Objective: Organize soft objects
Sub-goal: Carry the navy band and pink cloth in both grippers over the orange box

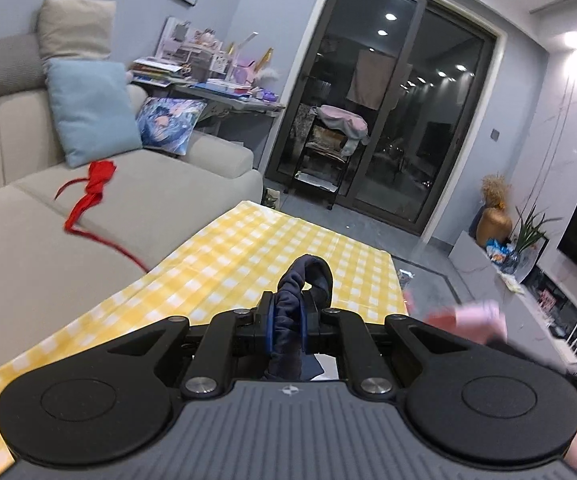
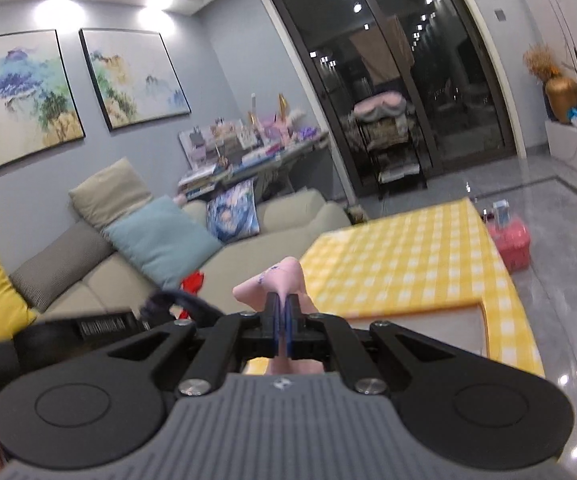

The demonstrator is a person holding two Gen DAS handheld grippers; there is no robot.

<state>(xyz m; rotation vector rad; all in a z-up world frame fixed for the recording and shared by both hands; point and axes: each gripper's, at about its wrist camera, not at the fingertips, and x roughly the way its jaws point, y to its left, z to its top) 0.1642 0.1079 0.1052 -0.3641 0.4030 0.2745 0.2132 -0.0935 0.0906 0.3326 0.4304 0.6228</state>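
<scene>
My left gripper (image 1: 288, 300) is shut on a dark navy cloth (image 1: 302, 280), which bunches up above the jaws and hangs below them, held over the yellow checked tablecloth (image 1: 248, 256). My right gripper (image 2: 283, 300) is shut on a pale pink cloth (image 2: 278, 276) that sticks up past the tips and droops beneath. The pink cloth (image 1: 476, 316) appears blurred at the right of the left wrist view. The navy cloth (image 2: 176, 300) and the left gripper body show at the left of the right wrist view. A red cloth (image 1: 92, 188) lies on the sofa seat.
A beige sofa (image 1: 148, 200) with a blue cushion (image 1: 88, 108) and other pillows runs along the left. A cluttered desk (image 1: 216, 84) stands behind it. A pink basket (image 2: 512, 240) sits on the floor beyond the table. Glass doors (image 1: 388, 112) and a TV bench (image 1: 488, 260) lie ahead.
</scene>
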